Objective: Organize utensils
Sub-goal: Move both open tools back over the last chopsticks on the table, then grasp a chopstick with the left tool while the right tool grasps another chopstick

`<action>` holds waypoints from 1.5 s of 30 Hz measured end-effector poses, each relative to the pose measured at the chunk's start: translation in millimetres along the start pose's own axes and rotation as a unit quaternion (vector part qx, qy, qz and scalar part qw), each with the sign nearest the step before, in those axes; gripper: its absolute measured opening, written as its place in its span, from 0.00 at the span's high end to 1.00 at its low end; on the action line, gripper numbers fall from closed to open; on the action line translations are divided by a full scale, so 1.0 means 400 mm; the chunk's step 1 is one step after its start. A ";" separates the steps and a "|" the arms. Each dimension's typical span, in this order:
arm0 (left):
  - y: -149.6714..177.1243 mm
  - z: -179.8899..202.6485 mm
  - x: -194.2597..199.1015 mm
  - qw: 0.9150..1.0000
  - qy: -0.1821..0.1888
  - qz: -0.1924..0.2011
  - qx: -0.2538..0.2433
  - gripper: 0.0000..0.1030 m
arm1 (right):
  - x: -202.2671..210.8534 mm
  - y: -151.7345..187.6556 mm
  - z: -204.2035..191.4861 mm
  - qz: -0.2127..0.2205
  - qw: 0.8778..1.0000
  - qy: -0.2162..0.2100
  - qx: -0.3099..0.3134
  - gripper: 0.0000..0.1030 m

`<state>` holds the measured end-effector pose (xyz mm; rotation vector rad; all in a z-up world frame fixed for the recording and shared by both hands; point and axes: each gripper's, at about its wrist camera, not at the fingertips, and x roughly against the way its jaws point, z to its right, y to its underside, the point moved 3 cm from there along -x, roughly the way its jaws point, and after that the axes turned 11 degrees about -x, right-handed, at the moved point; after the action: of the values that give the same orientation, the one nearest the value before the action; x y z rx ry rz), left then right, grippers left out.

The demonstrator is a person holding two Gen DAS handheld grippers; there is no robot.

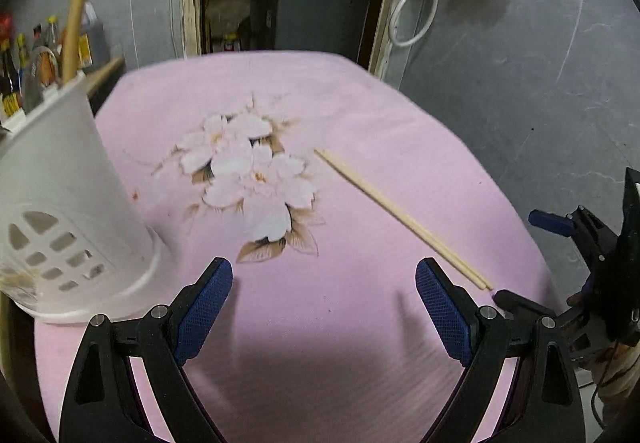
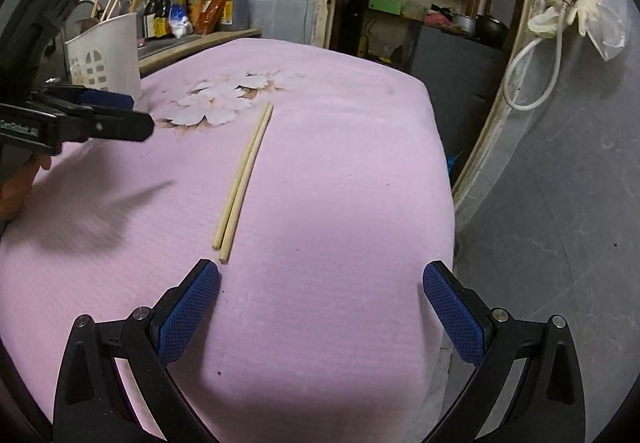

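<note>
A pink cloth [image 1: 360, 115] with white flower print [image 1: 248, 171] is being crossed by pale wooden chopsticks [image 1: 400, 219]; white plastic holder [image 1: 60, 179].

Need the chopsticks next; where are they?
The chopsticks lie side by side on the pink cloth, right of the flower print, just ahead of the right tool.

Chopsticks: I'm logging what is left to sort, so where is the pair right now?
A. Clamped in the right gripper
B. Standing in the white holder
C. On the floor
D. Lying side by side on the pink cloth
D: the chopsticks lie together flat on the pink cloth, apart from the white holder, and the right gripper is open and empty just short of their near ends.
</note>
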<state>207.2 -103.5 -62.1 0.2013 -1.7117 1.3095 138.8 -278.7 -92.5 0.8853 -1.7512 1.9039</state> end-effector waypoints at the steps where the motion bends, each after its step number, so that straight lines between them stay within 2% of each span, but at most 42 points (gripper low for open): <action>1: -0.001 -0.004 -0.008 1.000 0.003 -0.006 0.004 0.13 | -0.001 -0.003 0.001 -0.001 1.000 0.000 0.000 0.00; 5: 0.000 -0.014 -0.028 0.999 0.017 -0.023 0.021 0.13 | -0.020 -0.012 0.003 -0.012 1.000 0.009 0.004 0.00; 11: -0.013 -0.019 -0.035 0.998 0.030 -0.027 0.038 0.13 | -0.049 -0.040 0.024 -0.015 0.999 0.028 -0.005 0.02; 14: -0.027 -0.024 -0.043 0.998 0.037 -0.033 0.046 0.13 | -0.065 -0.058 0.031 -0.015 1.000 0.027 -0.005 0.07; 16: -0.036 -0.028 -0.049 0.997 0.039 -0.033 0.052 0.13 | -0.075 -0.072 0.027 -0.012 1.000 0.018 0.002 0.21; 18: -0.047 -0.030 -0.057 0.997 0.044 -0.033 0.054 0.15 | -0.084 -0.081 0.020 -0.012 1.000 0.008 0.012 0.29; 20: -0.054 -0.025 -0.064 0.997 0.046 -0.035 0.050 0.23 | -0.087 -0.090 0.006 -0.004 0.999 0.002 0.033 0.36; 22: -0.061 -0.021 -0.074 0.997 0.044 -0.038 0.044 0.30 | -0.093 -0.096 -0.006 -0.002 0.999 -0.008 0.047 0.52; 26: -0.077 -0.006 -0.104 0.996 0.062 -0.051 0.039 0.46 | -0.101 -0.099 -0.026 -0.003 0.997 -0.024 0.071 0.67; 30: -0.097 0.000 -0.133 0.995 0.071 -0.060 0.049 0.57 | -0.106 -0.100 -0.029 -0.005 0.996 -0.035 0.078 0.94; 37: -0.123 -0.005 -0.161 0.994 0.048 -0.073 0.058 0.85 | -0.086 -0.085 0.011 0.002 0.999 -0.024 0.029 0.97; 45: -0.104 -0.044 -0.143 0.992 0.049 -0.080 0.086 0.94 | -0.049 -0.074 0.026 0.004 1.000 -0.030 0.004 0.96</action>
<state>274.2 -128.7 -77.0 0.3597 -1.4700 1.3254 174.8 -282.8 -84.3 0.9480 -1.7857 1.9093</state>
